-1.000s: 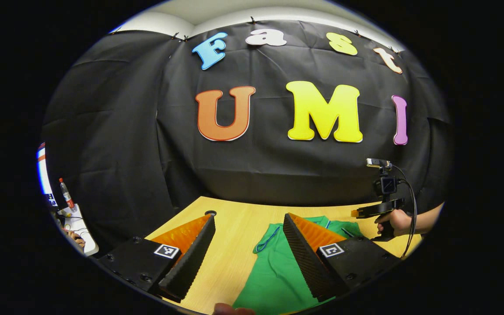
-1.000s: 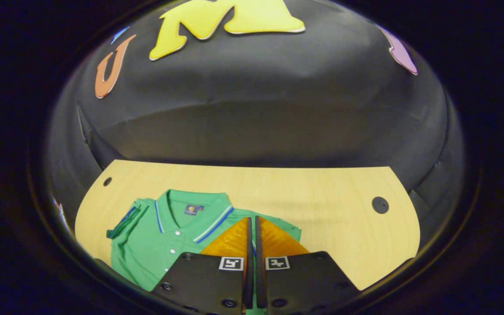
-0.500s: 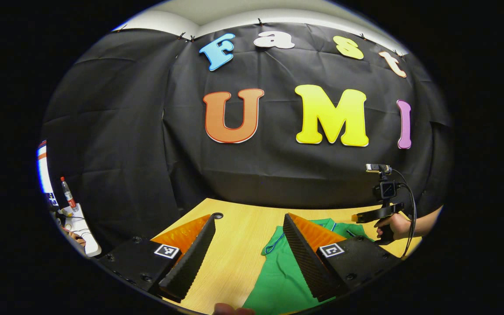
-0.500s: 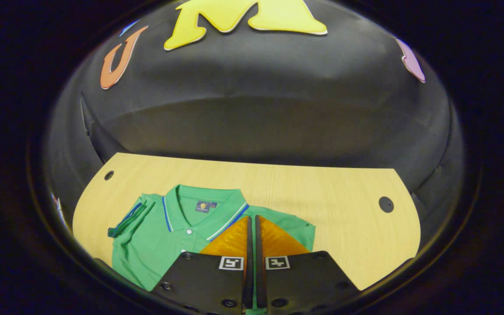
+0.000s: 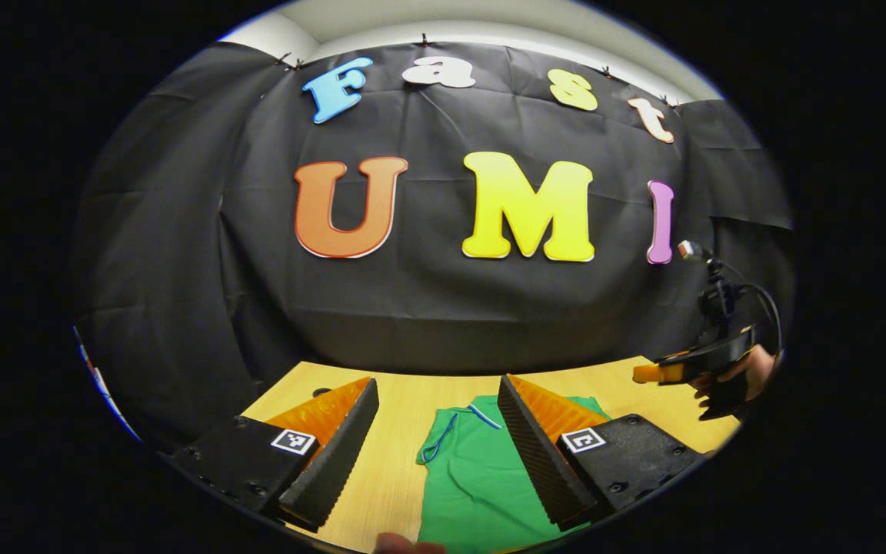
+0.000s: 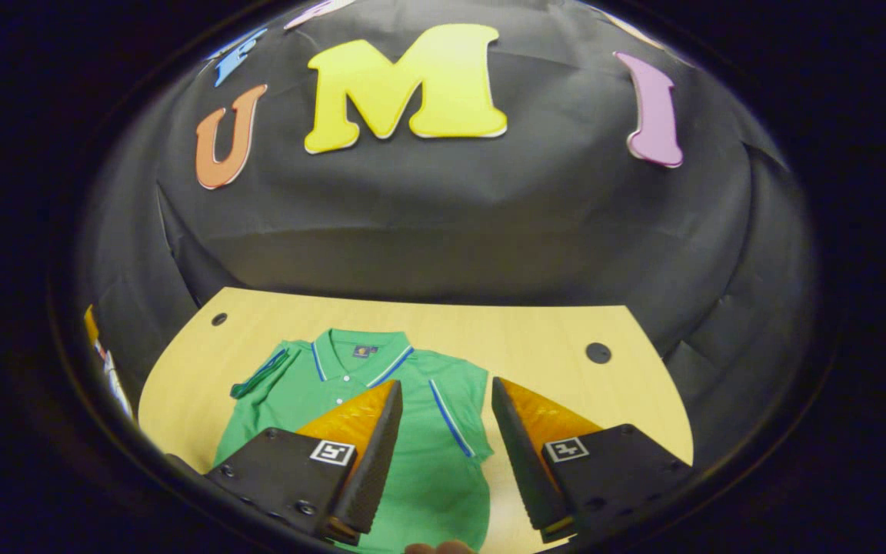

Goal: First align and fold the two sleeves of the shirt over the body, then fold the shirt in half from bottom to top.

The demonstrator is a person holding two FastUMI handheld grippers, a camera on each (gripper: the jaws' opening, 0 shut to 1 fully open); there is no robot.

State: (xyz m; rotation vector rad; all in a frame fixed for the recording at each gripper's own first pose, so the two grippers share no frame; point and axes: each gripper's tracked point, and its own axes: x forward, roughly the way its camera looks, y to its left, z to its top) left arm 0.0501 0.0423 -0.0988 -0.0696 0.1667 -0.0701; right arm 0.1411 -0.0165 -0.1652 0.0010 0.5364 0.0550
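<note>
In the right gripper view our right gripper (image 6: 443,431) sits at the bottom centre with its fingers spread and nothing between them, hovering above the shirt (image 6: 381,415), which lies flat on the table (image 6: 535,338) in the lower left-centre of the frame, collar (image 6: 362,355) towards the far wall. Past our fingertips, the right sleeve (image 6: 458,408) lies folded in over the body, its striped cuff running down the lower middle; the left sleeve (image 6: 262,375) lies bunched at the shirt's left shoulder, centre-left of the frame, and looks to us not yet laid squarely. In the left gripper view our left gripper (image 5: 435,431) is at the bottom, fingers likewise apart and empty, with the shirt's green cloth showing between them and that sleeve's striped cuff just beyond, in the lower middle. Farther off, at the right edge of that view, we see the right gripper in a hand (image 5: 727,381), above the table. We judge the step in hand to be the left sleeve. To do it well, we bring the left gripper down onto the cuff edge, pinch one layer only, lift just enough to clear the body, and lay it across so its edge matches the right sleeve's. We keep the right gripper clear, or rest it lightly on the body so the cloth does not drag.
</note>
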